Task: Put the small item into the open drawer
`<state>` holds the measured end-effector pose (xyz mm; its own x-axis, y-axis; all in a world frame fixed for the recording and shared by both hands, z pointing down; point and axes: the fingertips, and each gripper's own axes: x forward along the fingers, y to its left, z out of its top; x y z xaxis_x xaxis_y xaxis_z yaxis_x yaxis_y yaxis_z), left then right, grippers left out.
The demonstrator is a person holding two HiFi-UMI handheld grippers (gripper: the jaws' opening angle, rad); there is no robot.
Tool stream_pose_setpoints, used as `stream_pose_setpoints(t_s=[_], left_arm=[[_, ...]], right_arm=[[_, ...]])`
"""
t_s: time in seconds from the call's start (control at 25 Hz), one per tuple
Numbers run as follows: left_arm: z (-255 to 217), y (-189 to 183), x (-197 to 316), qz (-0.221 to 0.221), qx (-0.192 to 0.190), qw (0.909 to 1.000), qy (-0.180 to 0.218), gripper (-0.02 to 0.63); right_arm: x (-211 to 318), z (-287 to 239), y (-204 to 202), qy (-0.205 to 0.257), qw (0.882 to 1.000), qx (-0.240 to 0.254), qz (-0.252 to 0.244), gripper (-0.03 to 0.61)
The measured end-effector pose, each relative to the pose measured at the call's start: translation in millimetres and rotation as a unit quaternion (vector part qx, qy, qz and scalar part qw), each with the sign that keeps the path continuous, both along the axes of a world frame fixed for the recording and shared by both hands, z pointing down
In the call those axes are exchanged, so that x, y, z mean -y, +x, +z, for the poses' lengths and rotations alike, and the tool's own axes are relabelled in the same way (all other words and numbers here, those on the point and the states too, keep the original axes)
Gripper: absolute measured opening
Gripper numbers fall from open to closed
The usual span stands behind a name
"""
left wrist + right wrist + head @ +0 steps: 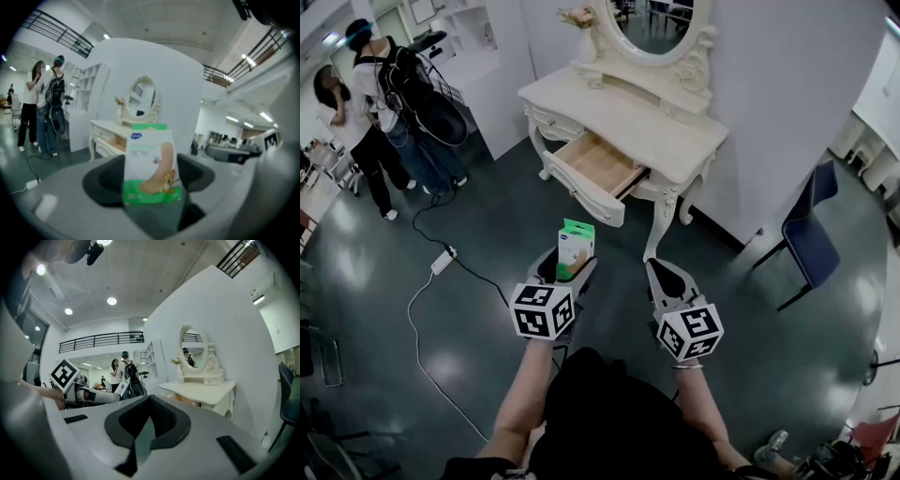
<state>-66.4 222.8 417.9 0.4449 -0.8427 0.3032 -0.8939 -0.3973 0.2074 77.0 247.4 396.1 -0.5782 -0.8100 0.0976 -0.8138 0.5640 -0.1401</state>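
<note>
A small green and white box (576,247) with a plaster pictured on it stands upright between the jaws of my left gripper (567,269), which is shut on it. The left gripper view shows the box (151,164) close up, filling the gap of the gripper (150,183). Ahead stands a cream dressing table (661,127) with one wooden drawer (598,167) pulled open, seen farther off as a drawer (110,140) behind the box. My right gripper (667,274) hovers to the right of the box; its jaws (149,420) meet with nothing between them.
Two people (370,103) stand at the far left by white shelves. A white cable with a power strip (442,261) trails over the dark floor on the left. A blue chair (811,234) stands right of the table, against the white wall. An oval mirror (649,23) tops the table.
</note>
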Motion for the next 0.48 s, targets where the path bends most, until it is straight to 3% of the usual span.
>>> stream_pose_setpoints(t_s=[0.48], left_arm=[[6, -5, 37, -0.008, -0.004, 1.0, 0.0, 0.351]], right_arm=[[38, 5, 3, -0.005, 1.0, 0.007, 0.005, -0.003]])
